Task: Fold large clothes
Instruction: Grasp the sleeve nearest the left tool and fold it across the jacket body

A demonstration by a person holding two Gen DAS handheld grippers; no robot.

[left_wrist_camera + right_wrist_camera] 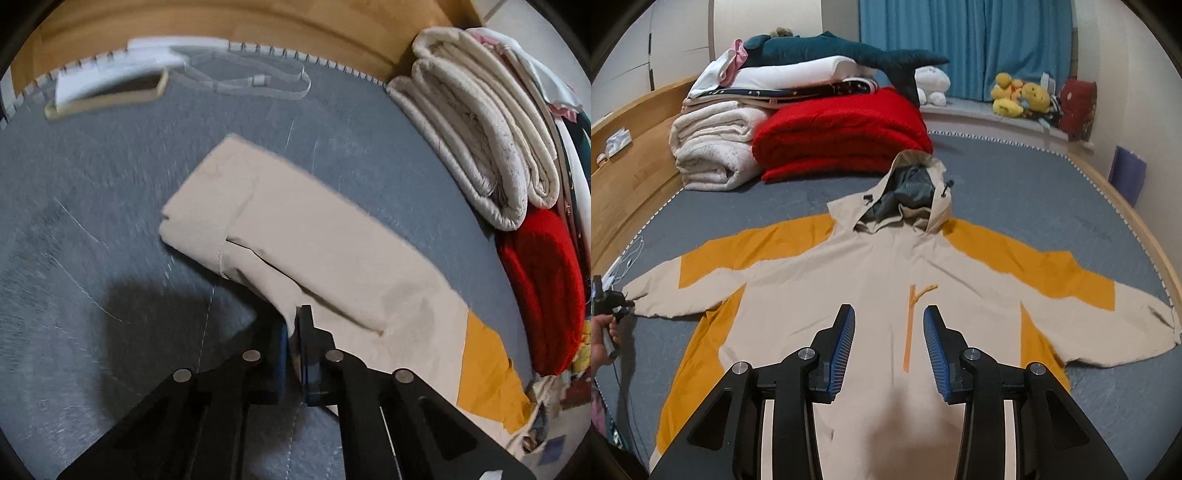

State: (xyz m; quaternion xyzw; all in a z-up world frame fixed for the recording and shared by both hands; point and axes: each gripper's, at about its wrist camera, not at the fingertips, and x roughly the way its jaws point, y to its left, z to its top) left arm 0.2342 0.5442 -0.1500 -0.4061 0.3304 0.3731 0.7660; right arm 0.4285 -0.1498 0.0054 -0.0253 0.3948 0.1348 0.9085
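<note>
Left wrist view: left gripper (295, 332) clamped on jacket (295, 236) sleeve edge, six o'clock; right gripper (889, 332) half-open, empty. Next: fold sleeve inward.

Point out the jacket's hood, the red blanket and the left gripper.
hood (911, 192): right wrist view, on its grey lining.
red blanket (842, 129): right wrist view, top fold.
left gripper (295, 325): left wrist view, between fingertips pinching the sleeve.

The jacket (871, 295) is beige with orange panels and a grey-lined hood (908, 192). It lies flat and face up in the middle of the right wrist frame, on the grey bed cover, with both sleeves spread out to the left and right. An orange zipper (909, 325) runs down the chest. In the left wrist frame one beige sleeve (295, 243) crosses the centre diagonally.
</note>
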